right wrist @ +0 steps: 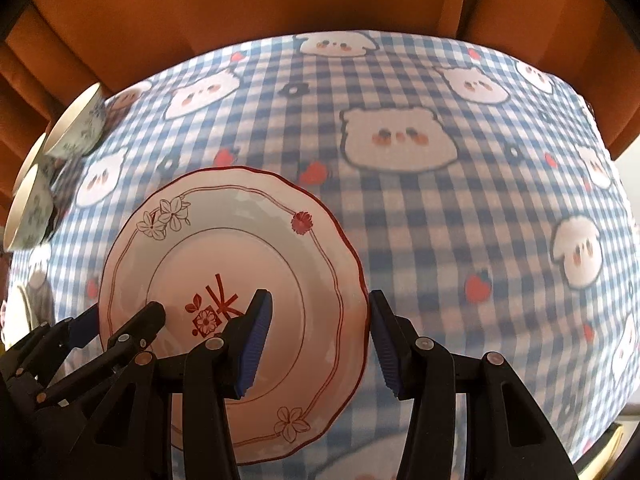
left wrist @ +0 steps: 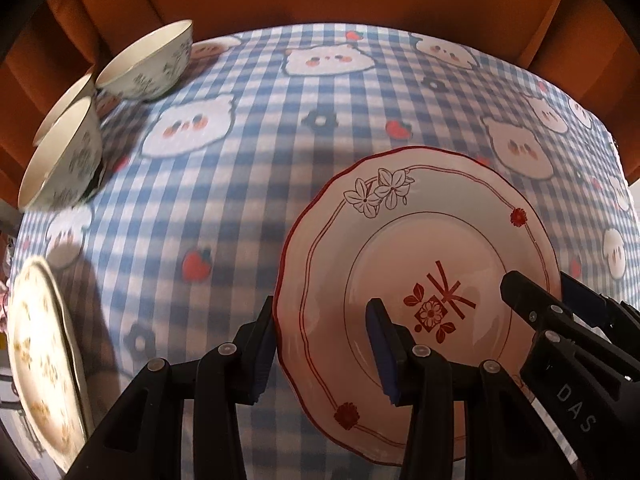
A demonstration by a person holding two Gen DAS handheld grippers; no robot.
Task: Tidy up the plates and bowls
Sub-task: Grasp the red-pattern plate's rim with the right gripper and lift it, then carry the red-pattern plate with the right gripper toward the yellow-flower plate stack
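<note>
Two grippers hold one plate between them, lifted over a table covered with a blue checked tablecloth point(left wrist: 248, 184) printed with white cartoon faces and strawberries.

At the far left edge of the table, in the left wrist view, a pale plate with faded gold flowers point(left wrist: 40, 364) lies flat. Beyond it, three small flowered bowls point(left wrist: 64, 160) sit close together near the table's far left corner, probably grouped there as the sorted set of bowls.

Next comes the left gripper point(left wrist: 326, 350). One finger is under the outside of the plate's left rim and the other is over its inner face, so the rim is pinched between the pads.

The red-rimmed plate point(left wrist: 440, 216) fills the middle. It is white with outlined flowers, red blossoms and a red emblem in its well. It looks clear of the cloth and roughly level, likely carried this way so that neither side tips or slips.

At the right, the right gripper point(right wrist: 320, 344) mirrors the hold: one finger over the plate's face, the other outside the right rim, clamped on the edge.

A judgement: the plate is probably headed toward the pale plate on the left, to stack like with like.
</note>
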